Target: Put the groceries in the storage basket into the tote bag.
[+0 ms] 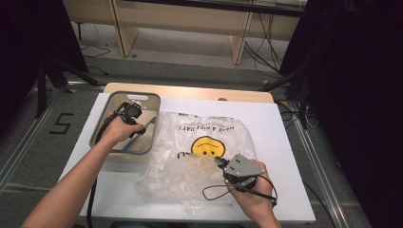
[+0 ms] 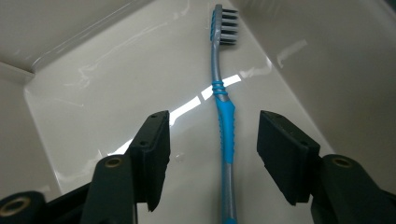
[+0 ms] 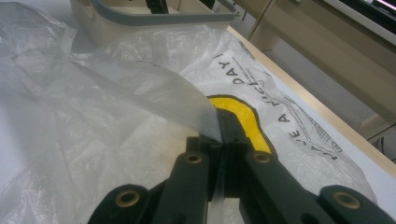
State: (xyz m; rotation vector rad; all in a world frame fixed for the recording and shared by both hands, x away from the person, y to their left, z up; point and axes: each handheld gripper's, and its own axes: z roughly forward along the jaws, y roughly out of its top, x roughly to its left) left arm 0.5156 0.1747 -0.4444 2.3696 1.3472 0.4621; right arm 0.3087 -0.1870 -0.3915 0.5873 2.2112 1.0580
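Pinched between the pressed-together jaws of the right tool (image 3: 223, 144): a fold of the clear plastic bag (image 1: 199, 152), yellow smiley print just beyond the jaw tips, rest of the film spread loose and crumpled over the white bench (image 1: 285, 142). Gripped by one hand (image 1: 252, 197) at the bag's near edge, cable looped just behind.

Spread wide and dipped into the grey-rimmed tub (image 1: 102, 116): left tool (image 2: 212, 149), jaws flanking the blue grip of a toothbrush (image 2: 223, 126) without touching it. Lying flat on the tub floor, handle running straight out between the jaws, bristle head at the far end, toward the tub's far wall. Nearer the right-hand jaw than the left one, by the look of it.

Likely step in hand: closing on the brush to lift it toward the held-open bag. Risks, as judged: slim, rounded handle flat on glossy plastic could roll or skid aside as the off-centre jaws close, or be pressed down rather than caught; thin film could slip from the right tool's pinch, letting the bag mouth sag shut.
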